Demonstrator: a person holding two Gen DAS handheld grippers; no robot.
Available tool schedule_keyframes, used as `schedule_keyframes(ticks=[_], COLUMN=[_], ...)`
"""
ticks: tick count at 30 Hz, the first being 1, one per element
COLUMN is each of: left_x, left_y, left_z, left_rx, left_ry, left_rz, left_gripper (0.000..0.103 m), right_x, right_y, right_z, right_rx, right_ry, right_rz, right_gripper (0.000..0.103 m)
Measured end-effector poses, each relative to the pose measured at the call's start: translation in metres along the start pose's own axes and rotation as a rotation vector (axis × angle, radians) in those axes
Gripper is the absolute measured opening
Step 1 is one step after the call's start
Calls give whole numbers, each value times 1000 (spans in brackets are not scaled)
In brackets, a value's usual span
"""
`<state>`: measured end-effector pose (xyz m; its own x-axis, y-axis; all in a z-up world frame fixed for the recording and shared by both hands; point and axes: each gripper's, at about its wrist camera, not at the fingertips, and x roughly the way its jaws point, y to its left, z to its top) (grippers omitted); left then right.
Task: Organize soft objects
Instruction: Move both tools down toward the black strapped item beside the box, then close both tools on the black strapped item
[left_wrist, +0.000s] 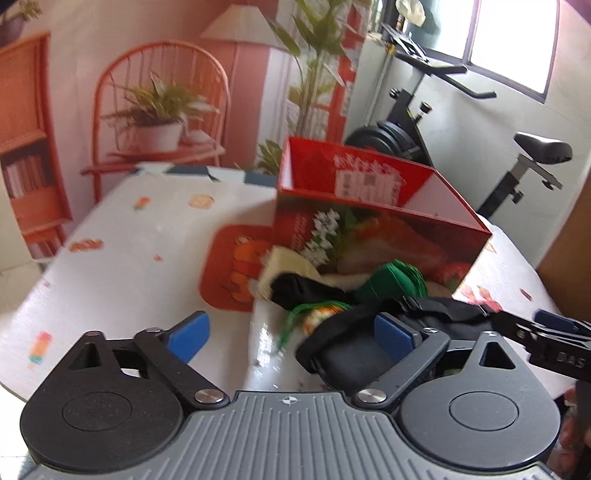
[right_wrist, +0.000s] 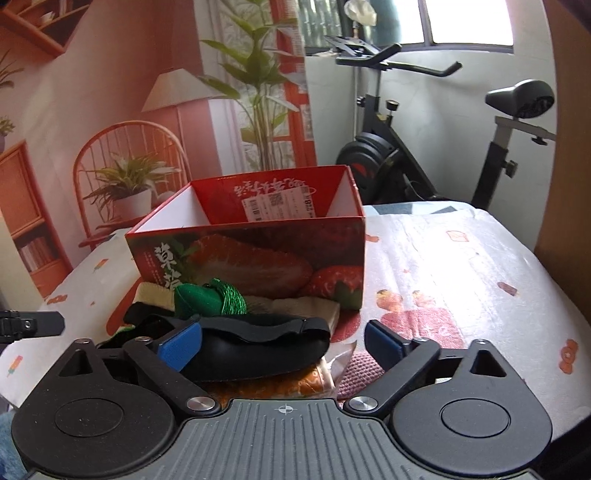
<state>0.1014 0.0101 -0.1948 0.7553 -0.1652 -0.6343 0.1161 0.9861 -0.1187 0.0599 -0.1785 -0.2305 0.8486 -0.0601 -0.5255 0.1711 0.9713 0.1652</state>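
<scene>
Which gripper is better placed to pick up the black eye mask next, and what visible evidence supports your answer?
Probably the right gripper. Its open jaws already straddle the black eye mask, directly before the strawberry box. The left gripper is centred on bare tablecloth, with the mask only by one finger.

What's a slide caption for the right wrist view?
Open right gripper nears black eye mask piled with green soft toy before empty strawberry box.
</scene>
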Motion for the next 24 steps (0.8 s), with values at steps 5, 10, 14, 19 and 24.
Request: schedule_keyframes(ticks=[5, 10, 14, 19, 24], left_x=[17, 27, 36, 45, 50], left_y=[-1, -5, -2, 0, -4], left_z=[-7, -12, -15, -17, -17], left_rx=[-1, -23, -61, -82, -90], left_ry=[58, 88, 115, 121, 125], left_rz=[-19, -54, -80, -76, -125], left_gripper=[80, 75, 75, 70, 69], right_x=[16, 27, 33, 39, 44], right_y=[1, -3, -6, -12, -14], right_z=[-2, -3, -7, -10, -13], right_rx=[-30, -17, -6, 15, 23], right_ry=[23, 17, 35, 42, 52], right_rz=[17, 33, 41, 58, 81], right_gripper=[66, 66, 66, 66, 67])
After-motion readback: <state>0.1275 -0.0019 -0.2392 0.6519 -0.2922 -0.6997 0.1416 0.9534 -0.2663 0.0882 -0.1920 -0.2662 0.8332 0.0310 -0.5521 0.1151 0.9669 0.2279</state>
